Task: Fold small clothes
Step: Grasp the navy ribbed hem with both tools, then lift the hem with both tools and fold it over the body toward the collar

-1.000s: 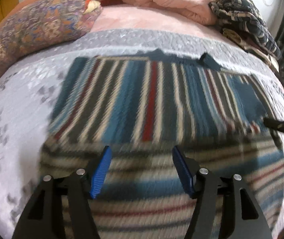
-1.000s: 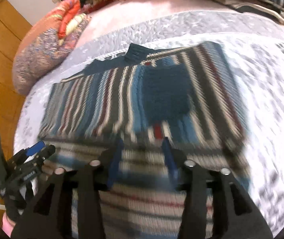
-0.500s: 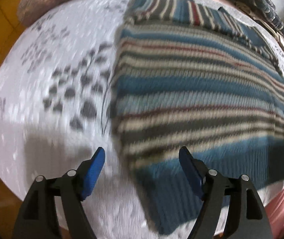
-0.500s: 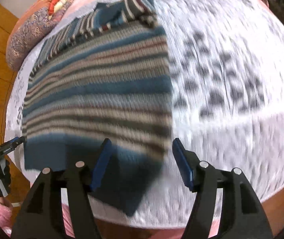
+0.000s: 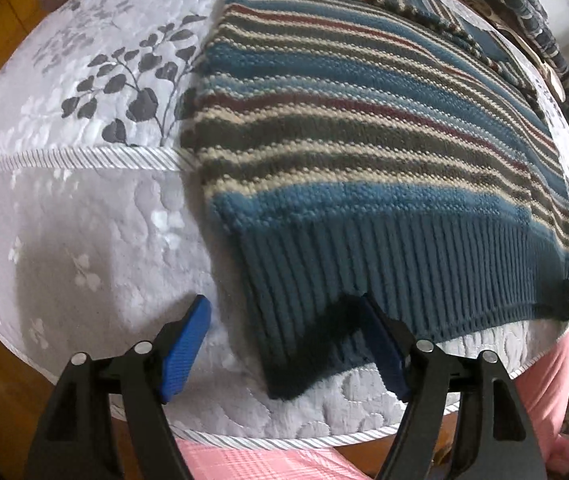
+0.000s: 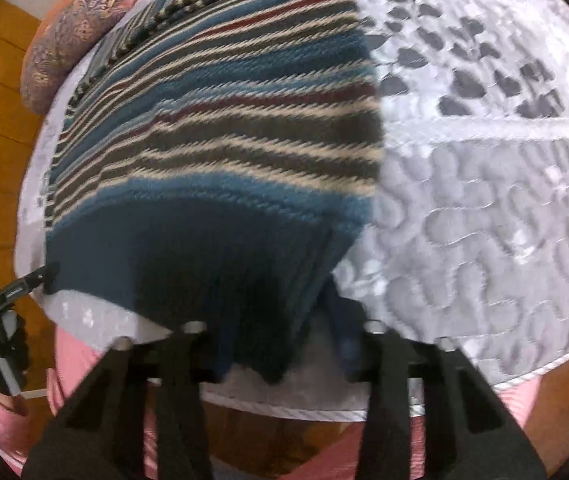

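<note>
A striped knit sweater [image 5: 364, 128] in blue, grey, cream and dark red lies flat on the bed, its dark blue ribbed hem [image 5: 404, 276] toward me. My left gripper [image 5: 284, 346] is open, and the hem's left corner lies between its blue pads [image 5: 186, 350]. My right gripper [image 6: 276, 340] is open too and straddles the hem's right corner [image 6: 268, 344]; fabric covers its left fingertip. The sweater [image 6: 224, 120] fills the left half of the right wrist view. There the left gripper [image 6: 12, 292] shows at the hem's far corner.
A quilted grey-white bedspread [image 5: 96, 220] with a leaf print covers the bed, and its piped edge [image 5: 304, 438] runs just below the grippers over pink sheet. A patterned pillow [image 6: 68, 36] lies far left, dark patterned clothes [image 5: 524, 4] far right. Wooden floor surrounds the bed.
Both grippers have drawn back from over the sweater's middle to its near hem, each now straddling one bottom corner. They stay open.
</note>
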Tool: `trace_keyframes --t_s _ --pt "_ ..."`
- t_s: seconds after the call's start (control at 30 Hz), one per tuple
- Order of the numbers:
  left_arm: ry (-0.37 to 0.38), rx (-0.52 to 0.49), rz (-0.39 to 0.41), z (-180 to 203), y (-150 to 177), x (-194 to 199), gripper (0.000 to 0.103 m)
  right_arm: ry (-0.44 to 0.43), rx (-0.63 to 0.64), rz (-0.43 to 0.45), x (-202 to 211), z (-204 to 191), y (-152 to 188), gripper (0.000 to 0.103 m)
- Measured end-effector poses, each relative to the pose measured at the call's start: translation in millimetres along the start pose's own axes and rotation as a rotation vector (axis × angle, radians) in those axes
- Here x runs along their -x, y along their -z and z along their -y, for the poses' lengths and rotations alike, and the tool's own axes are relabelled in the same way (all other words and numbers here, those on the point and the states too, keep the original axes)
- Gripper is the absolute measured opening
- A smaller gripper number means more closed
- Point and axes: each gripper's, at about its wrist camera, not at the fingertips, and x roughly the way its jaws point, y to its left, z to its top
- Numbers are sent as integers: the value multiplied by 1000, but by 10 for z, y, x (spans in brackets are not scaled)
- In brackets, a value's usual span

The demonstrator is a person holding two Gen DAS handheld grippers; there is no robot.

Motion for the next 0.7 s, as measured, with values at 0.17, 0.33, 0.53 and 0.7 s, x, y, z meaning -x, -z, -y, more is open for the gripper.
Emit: trace_keyframes --t_s 0.17,0.33,0.53,0.7 --pt "92 70 -6 -46 36 8 17 -121 -53 -15 41 81 21 9" --pt "184 123 45 -105 -37 227 12 -288 -91 20 306 139 -43 9" --pt "282 151 184 -122 -308 698 11 -422 -105 71 692 141 -377 8" --pt "288 164 240 -133 -741 817 11 -442 -96 103 886 87 -820 8"
